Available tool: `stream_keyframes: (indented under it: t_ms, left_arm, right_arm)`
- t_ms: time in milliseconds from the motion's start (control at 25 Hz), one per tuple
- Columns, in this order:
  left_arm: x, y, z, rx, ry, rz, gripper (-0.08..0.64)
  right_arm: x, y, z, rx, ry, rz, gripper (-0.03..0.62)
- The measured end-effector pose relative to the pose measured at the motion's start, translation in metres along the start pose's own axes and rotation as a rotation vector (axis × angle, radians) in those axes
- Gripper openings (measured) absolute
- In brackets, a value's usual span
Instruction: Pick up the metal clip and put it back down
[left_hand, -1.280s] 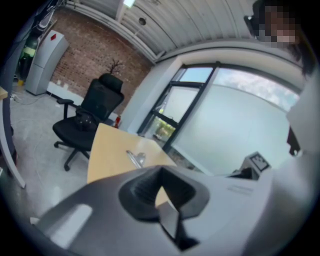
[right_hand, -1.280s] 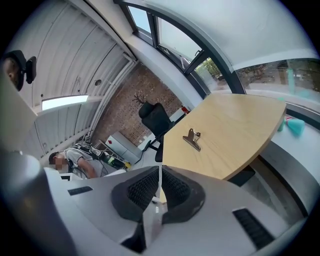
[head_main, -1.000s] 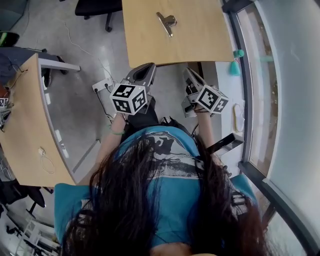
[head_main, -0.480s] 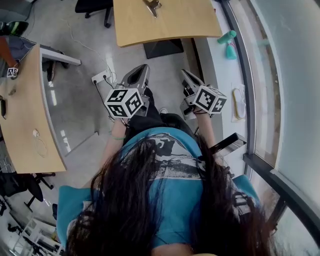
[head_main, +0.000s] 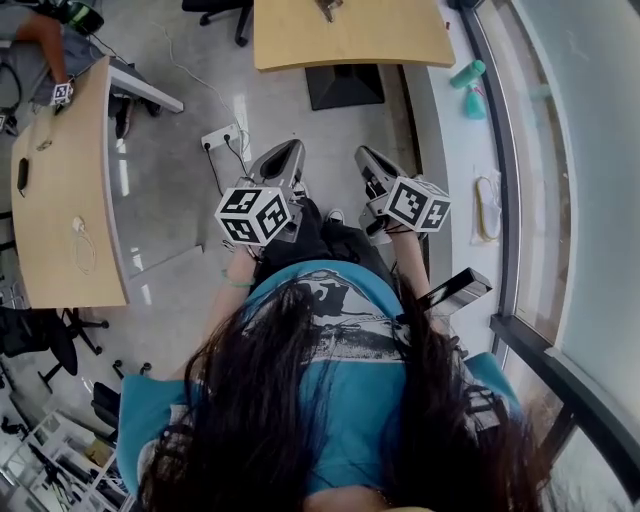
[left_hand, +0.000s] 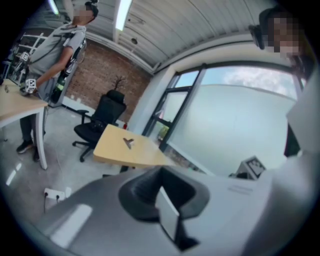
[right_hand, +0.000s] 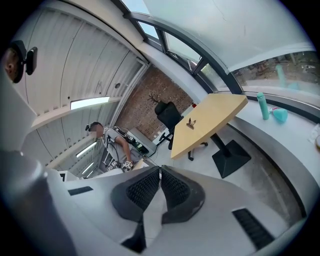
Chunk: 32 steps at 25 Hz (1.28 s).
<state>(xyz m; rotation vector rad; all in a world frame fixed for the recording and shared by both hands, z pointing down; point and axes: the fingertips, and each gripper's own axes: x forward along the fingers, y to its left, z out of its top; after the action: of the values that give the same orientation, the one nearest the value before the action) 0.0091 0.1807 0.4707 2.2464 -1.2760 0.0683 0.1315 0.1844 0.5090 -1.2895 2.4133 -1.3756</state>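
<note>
Metal clip is in neither gripper. Nearest: left gripper and right gripper sit low in front of the person's lap, both jaws closed tight with nothing between them. Farther out, clip lies on the wooden table, well apart from both.

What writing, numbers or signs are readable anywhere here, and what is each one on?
No text can be read in any view.
Marker cubes: black-and-white square patterns only, no letters or numbers.
Faint print on the left gripper: too blurred to read.
</note>
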Motion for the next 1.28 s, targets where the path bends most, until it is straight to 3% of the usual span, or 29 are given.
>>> stream_keyframes:
  t_ms: [320,680,1280]
  left_arm:
    - [-0.026,0.005,-0.004,0.011,0.009,0.007,0.003]
    - [-0.063,0.015,0.003,0.118,0.014,-0.031,0.003]
    - [-0.149,0.061,-0.005,0.068,0.013,-0.085,0.003]
  right_arm:
    - [0.003,0.024,-0.029,-0.001,0.035,0.014,0.026]
    - [0.013,0.065,-0.055,-0.014,0.025,0.014,0.026]
    - [0.015,0.128,-0.129,-0.007,-0.009,-0.058,0.026]
